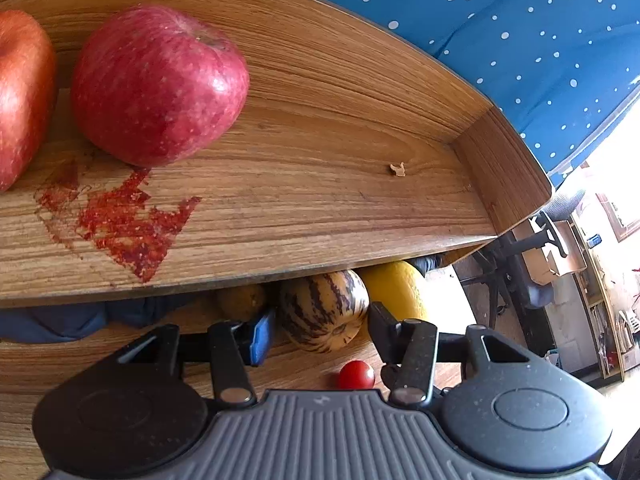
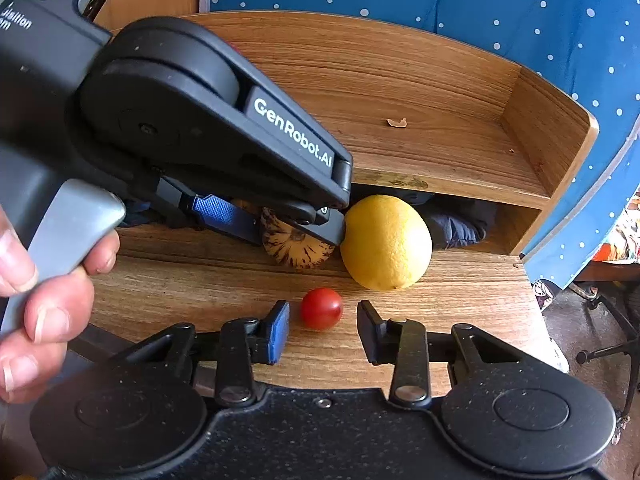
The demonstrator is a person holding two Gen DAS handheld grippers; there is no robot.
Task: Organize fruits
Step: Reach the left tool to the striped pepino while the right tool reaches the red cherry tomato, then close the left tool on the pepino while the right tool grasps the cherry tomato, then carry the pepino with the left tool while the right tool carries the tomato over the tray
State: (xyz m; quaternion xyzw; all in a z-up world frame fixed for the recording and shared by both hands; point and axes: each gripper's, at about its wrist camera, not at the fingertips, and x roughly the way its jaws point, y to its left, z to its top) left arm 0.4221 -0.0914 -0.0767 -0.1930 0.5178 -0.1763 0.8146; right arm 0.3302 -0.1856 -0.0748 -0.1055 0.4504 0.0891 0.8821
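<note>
A striped yellow fruit (image 1: 324,312) (image 2: 296,248) lies on the table under the wooden shelf (image 1: 320,184). My left gripper (image 1: 322,332) (image 2: 280,224) is open and straddles it, one finger close on each side. To the fruit's right rests a big yellow citrus (image 1: 396,288) (image 2: 386,242). A cherry tomato (image 2: 322,308) (image 1: 356,375) sits just ahead of my right gripper (image 2: 323,328), which is open and level with the table. On the shelf stand two red apples (image 1: 160,84) (image 1: 22,92). A brownish fruit (image 1: 242,300) is half hidden behind the left finger.
The shelf has raised back and side walls, a red stain (image 1: 120,224) and a small crumb (image 2: 397,122). Dark blue cloth (image 2: 452,224) is stuffed under it. A blue dotted fabric (image 2: 480,8) hangs behind. The table edge (image 2: 532,320) drops off right, near an office chair (image 1: 532,264).
</note>
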